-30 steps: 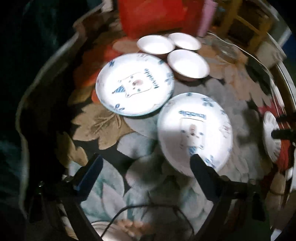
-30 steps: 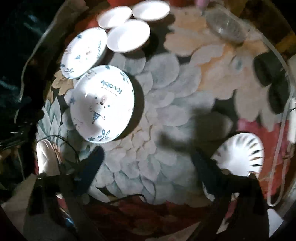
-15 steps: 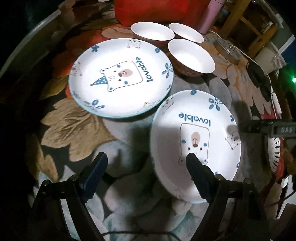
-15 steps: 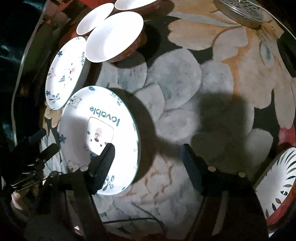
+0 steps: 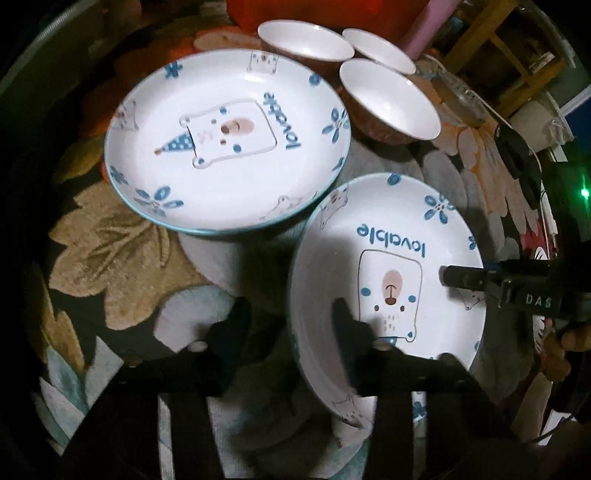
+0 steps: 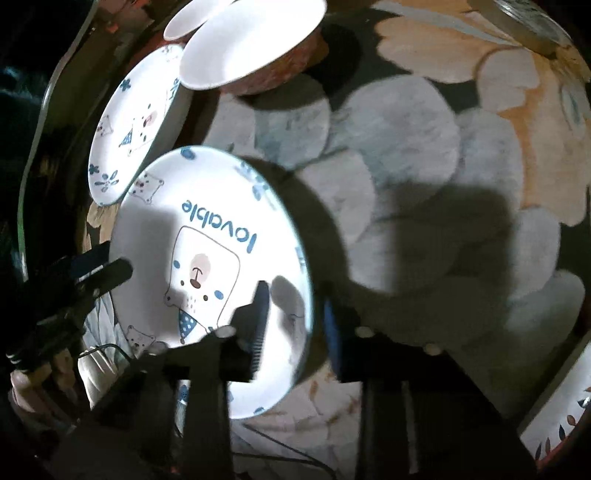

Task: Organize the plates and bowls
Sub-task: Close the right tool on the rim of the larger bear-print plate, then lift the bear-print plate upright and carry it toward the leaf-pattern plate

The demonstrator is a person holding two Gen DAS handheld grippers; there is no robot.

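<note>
Two white bear plates marked "lovable" lie on the floral cloth. The near plate [image 5: 391,280] [image 6: 207,266] sits between both grippers. My left gripper [image 5: 291,317] straddles its left rim, one finger inside, one outside, jaws partly closed with a gap. My right gripper [image 6: 295,314] straddles its right rim the same way. The far plate [image 5: 229,144] [image 6: 133,122] lies behind it. Three white bowls [image 5: 388,99] stand beyond the plates; the nearest bowl shows in the right wrist view [image 6: 251,44].
A patterned dish [image 6: 557,417] sits at the right edge. A glass lid [image 5: 461,96] lies right of the bowls. Dark objects [image 5: 517,155] and a cable lie further right. A red bag [image 5: 321,14] stands at the back.
Both grippers have moved in on the near plate from opposite sides and narrowed their jaws around its rim. The plate appears tipped up slightly.
</note>
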